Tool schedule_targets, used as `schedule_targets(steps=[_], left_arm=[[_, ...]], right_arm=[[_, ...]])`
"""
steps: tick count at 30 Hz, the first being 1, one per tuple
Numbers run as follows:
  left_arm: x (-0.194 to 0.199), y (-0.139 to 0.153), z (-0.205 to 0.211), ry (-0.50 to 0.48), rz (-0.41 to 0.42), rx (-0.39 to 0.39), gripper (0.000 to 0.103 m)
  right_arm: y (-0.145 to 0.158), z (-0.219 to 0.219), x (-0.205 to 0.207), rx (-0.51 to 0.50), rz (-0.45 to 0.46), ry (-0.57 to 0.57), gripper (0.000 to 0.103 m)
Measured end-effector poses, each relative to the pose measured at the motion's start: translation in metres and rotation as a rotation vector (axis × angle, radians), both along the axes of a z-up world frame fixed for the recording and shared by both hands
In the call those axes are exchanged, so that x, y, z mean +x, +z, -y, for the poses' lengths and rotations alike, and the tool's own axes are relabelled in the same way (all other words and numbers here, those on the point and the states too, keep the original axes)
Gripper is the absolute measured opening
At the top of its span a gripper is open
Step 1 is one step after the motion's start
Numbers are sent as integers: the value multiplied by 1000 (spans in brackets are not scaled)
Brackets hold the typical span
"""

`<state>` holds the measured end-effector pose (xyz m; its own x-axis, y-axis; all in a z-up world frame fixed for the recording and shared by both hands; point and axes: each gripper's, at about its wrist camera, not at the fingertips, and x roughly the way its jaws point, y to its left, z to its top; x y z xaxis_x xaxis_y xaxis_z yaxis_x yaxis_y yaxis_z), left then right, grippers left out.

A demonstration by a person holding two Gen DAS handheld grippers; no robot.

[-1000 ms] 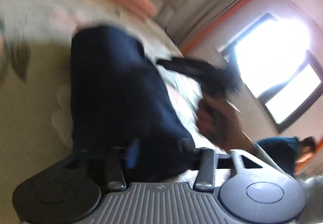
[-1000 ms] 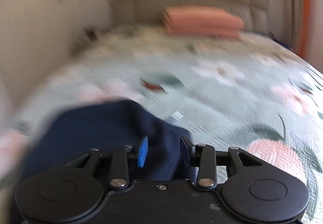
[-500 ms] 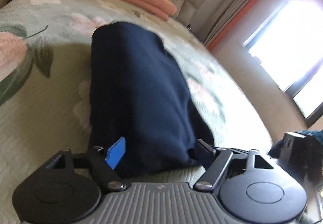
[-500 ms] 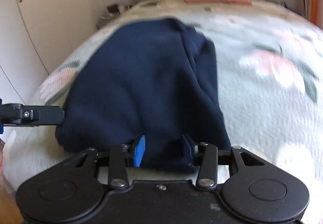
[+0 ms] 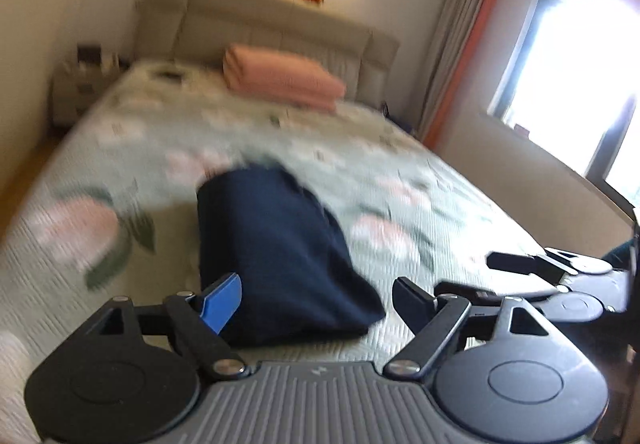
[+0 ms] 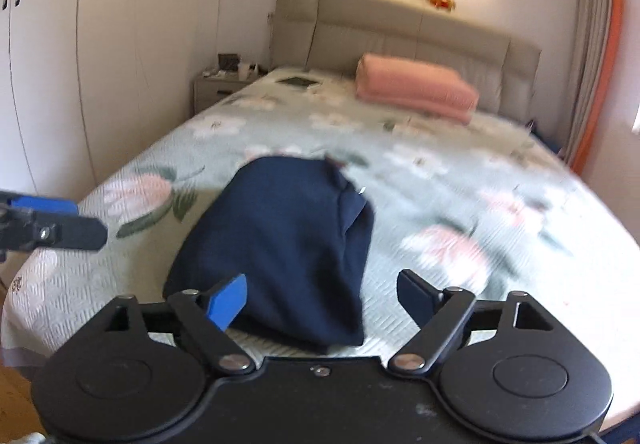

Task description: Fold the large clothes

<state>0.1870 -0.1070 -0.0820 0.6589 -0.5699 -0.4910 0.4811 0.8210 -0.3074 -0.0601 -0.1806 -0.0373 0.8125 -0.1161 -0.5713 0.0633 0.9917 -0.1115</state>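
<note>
A folded navy blue garment (image 5: 280,252) lies on the floral green bedspread (image 5: 420,195) near the foot of the bed; it also shows in the right wrist view (image 6: 280,244). My left gripper (image 5: 316,302) is open and empty, raised just short of the garment's near edge. My right gripper (image 6: 320,300) is open and empty, raised before the garment's near end. The right gripper also shows at the right of the left wrist view (image 5: 560,276), and the left gripper shows at the left edge of the right wrist view (image 6: 48,224).
A folded pink blanket (image 6: 416,87) lies by the beige headboard (image 6: 400,27). A nightstand (image 6: 220,87) and white wardrobes (image 6: 100,43) stand to the left. Curtains (image 5: 460,43) and a bright window (image 5: 580,83) are on the right.
Both grippers have let go of the garment, opened wide and pulled back and up. The garment now lies folded on the bed.
</note>
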Motion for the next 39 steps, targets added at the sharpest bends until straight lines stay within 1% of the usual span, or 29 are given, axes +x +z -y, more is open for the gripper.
schedule_targets(steps=[1, 2, 3, 5, 6, 7, 8, 9, 10, 11, 12, 13, 15, 17, 21, 25, 27, 29, 31, 36, 39], left_arm=[[-7, 13, -1, 22, 20, -10, 92], [-11, 25, -2, 34, 23, -21, 98], [-18, 39, -5, 34, 31, -40, 100], [-35, 64, -11, 13, 96, -84, 101], [-43, 73, -13, 14, 139, -89, 103], [-50, 81, -12, 28, 175, -68, 103], [-56, 89, -9, 55, 200, -14, 103], [-63, 95, -5, 79, 206, 37, 103], [-68, 99, -1, 108, 205, 93, 103], [-72, 101, 2, 132, 207, 130, 103], [-76, 103, 3, 147, 212, 146, 103], [-79, 103, 3, 151, 215, 146, 103], [-81, 100, 3, 148, 192, 126, 103], [-82, 99, 1, 142, 168, 109, 103], [-86, 88, -2, 160, 151, 150, 103], [-83, 83, -6, 154, 134, 132, 103], [-80, 79, -6, 157, 120, 135, 103], [-78, 77, -4, 145, 117, 162, 100], [-77, 74, -1, 136, 118, 190, 99], [-72, 67, -1, 131, 80, 185, 99], [-70, 66, -1, 138, 78, 195, 99]], right_arm=[[11, -3, -4, -13, 1, -21, 99], [21, -6, -7, -16, 6, -43, 99], [28, -7, -10, -7, 16, -64, 99], [45, -6, -20, 51, 33, -94, 100], [52, -4, -27, 94, 38, -105, 100], [58, -4, -30, 131, 41, -107, 101], [61, -2, -33, 165, 42, -104, 101], [65, -3, -35, 192, 41, -105, 101], [69, -5, -38, 206, 37, -110, 101], [74, -7, -42, 208, 35, -115, 101], [76, -12, -42, 200, 33, -118, 102], [77, -16, -42, 186, 29, -121, 102], [76, -23, -41, 166, 16, -123, 102], [70, -25, -40, 168, -1, -117, 102], [56, -24, -35, 180, -47, -119, 102], [48, -24, -32, 185, -82, -129, 102], [45, -23, -32, 187, -87, -135, 102], [43, -21, -32, 188, -90, -140, 102], [40, -20, -31, 193, -95, -144, 102], [35, -18, -29, 212, -116, -147, 102], [33, -15, -28, 243, -129, -143, 102]])
